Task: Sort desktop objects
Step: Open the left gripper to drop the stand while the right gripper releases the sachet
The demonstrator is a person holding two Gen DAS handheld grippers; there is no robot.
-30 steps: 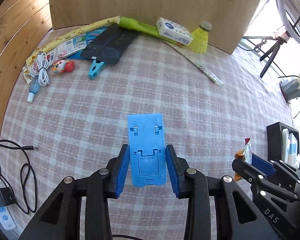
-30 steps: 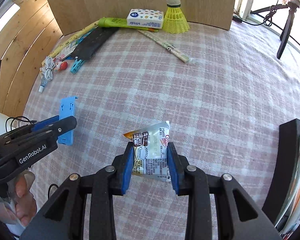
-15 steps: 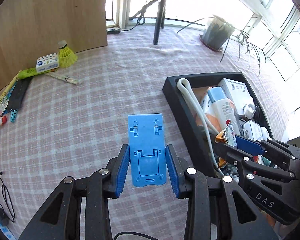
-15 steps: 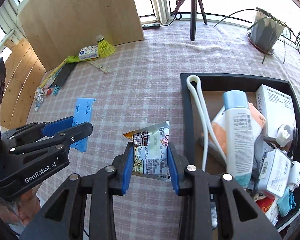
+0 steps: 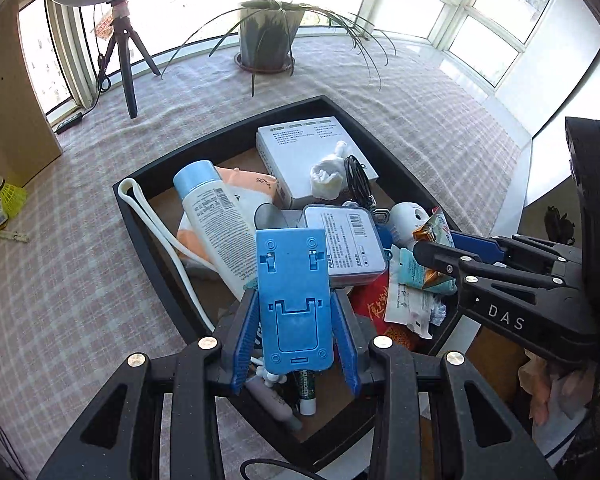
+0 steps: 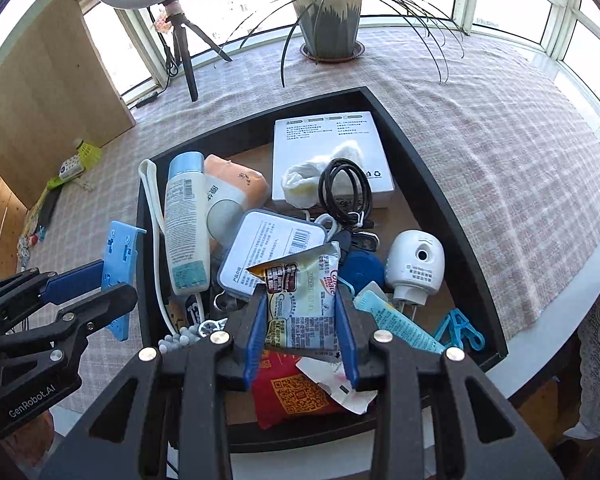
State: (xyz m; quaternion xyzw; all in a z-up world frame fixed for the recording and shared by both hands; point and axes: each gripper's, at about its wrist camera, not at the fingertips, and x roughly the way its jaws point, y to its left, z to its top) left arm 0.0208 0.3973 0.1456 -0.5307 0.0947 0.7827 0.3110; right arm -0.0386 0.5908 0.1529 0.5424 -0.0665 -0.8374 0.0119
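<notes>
Pink-and-white checked cloth (image 5: 80,272) is covering the table, and the black tray (image 6: 456,236) lying on it is serving as the landmark for everything else. Beyond the tray's far rim a potted plant (image 6: 332,16) is standing by the windows, with a small tripod (image 6: 184,52) beside it.

Inside the tray, a white box (image 6: 328,148) is lying at the far end with a crumpled tissue (image 6: 304,180) and a coiled black cable (image 6: 344,192) resting on it. Along the tray's left wall a white strap (image 5: 156,224) is running, and just beside it a lotion bottle (image 6: 184,224) with a pale blue cap is lying across an orange pouch (image 6: 240,180). Near the tray's middle a flat grey case (image 5: 348,240) is lying label-up, and a white plug-in device (image 6: 416,264) is sitting toward the right wall. A red packet (image 6: 296,392) is lying at the near end, and a blue clothes peg (image 6: 460,328) is resting in the near right corner.

Over the tray's near left part, the left gripper (image 5: 296,340) is holding a blue phone stand (image 5: 294,292) by its lower half, jaws pressing on both edges. Over the tray's near middle, the right gripper (image 6: 300,332) is clamping a Coffee-mate sachet (image 6: 300,300) between its blue pads, jaws narrowed onto it.

Far off to the tray's left, a yellow shuttlecock (image 5: 12,194) is sitting by a wooden board.
</notes>
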